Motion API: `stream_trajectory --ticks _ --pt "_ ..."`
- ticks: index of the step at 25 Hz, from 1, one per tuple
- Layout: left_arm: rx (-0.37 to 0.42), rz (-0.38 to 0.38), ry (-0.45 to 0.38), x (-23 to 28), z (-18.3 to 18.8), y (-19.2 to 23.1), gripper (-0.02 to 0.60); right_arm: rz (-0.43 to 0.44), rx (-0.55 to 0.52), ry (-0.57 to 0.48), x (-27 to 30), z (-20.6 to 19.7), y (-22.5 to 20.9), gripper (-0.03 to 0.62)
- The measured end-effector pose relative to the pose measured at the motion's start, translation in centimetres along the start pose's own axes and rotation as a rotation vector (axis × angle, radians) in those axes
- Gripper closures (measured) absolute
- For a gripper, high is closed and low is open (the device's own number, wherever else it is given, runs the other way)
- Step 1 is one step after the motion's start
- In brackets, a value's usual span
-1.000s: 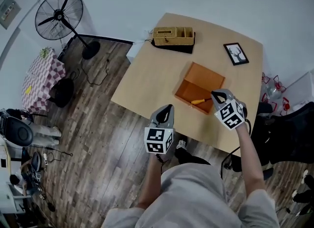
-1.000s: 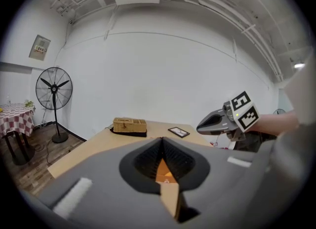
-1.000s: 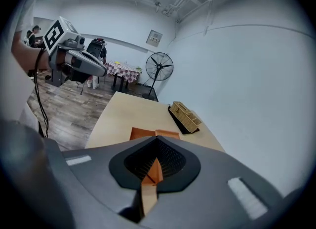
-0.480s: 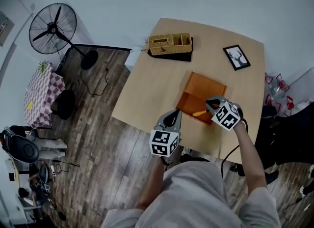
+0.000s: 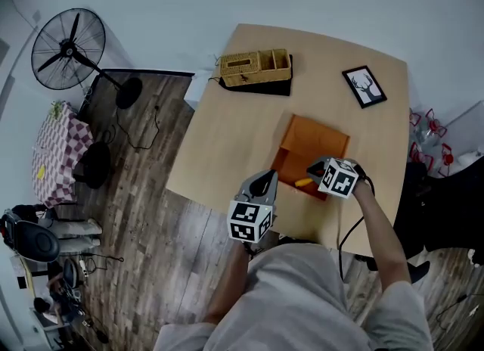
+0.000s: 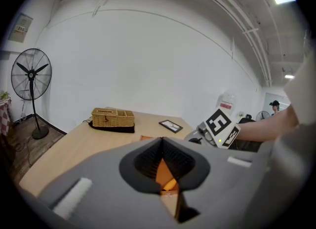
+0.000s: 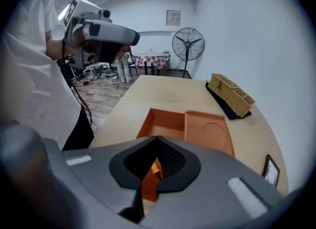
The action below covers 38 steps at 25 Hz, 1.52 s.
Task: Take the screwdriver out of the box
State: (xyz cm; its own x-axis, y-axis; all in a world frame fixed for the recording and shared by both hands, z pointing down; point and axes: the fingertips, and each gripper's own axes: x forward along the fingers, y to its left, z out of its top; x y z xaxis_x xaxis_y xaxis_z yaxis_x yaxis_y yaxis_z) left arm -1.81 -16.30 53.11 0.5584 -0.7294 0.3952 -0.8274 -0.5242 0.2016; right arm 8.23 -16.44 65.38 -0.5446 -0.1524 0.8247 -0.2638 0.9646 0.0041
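An open orange box (image 5: 290,162) lies on the wooden table (image 5: 227,138), its lid (image 5: 316,139) folded flat behind it. Inside at the near end rests a screwdriver (image 5: 304,182) with a yellow-orange handle. My right gripper (image 5: 313,169) hangs tilted down just over that end of the box, jaws shut with nothing between them. Through its jaws in the right gripper view the box (image 7: 165,123) and a bit of the handle (image 7: 154,167) show under the right gripper (image 7: 157,139). My left gripper (image 5: 262,186) is shut near the table's front edge, left of the box; the left gripper (image 6: 162,142) points at it.
A wicker basket (image 5: 253,67) on a black mat stands at the table's far side. A small framed picture (image 5: 364,86) lies at the far right. A standing fan (image 5: 66,39) and a checked cloth (image 5: 54,145) are on the wood floor to the left.
My right gripper has sunk and tipped down toward the screwdriver end of the box. The left gripper has moved forward to the table's front edge, closer to the box.
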Motion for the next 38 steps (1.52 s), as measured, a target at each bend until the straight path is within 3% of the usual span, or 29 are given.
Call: stream_trajectory --ticks 13,23,30,38 --pt "-0.026 -0.032 0.069 2.3 -3.8 1.4 0.526 0.129 -0.199 0.206 5.2 -4.1 1.6 0.551" --pt "-0.033 -0.027 0.063 3.6 -3.1 2.3 0.526 0.243 -0.378 0.338 8.1 -6.8 3.0 0.488" --pt "-0.045 -0.024 0.068 3.8 -3.2 2.5 0.526 0.248 -0.525 0.426 9.7 -7.4 3.5 0.445" --pt "-0.047 -0.012 0.068 3.7 -3.5 2.6 0.526 0.226 -0.639 0.481 11.3 -7.7 3.9 0.447"
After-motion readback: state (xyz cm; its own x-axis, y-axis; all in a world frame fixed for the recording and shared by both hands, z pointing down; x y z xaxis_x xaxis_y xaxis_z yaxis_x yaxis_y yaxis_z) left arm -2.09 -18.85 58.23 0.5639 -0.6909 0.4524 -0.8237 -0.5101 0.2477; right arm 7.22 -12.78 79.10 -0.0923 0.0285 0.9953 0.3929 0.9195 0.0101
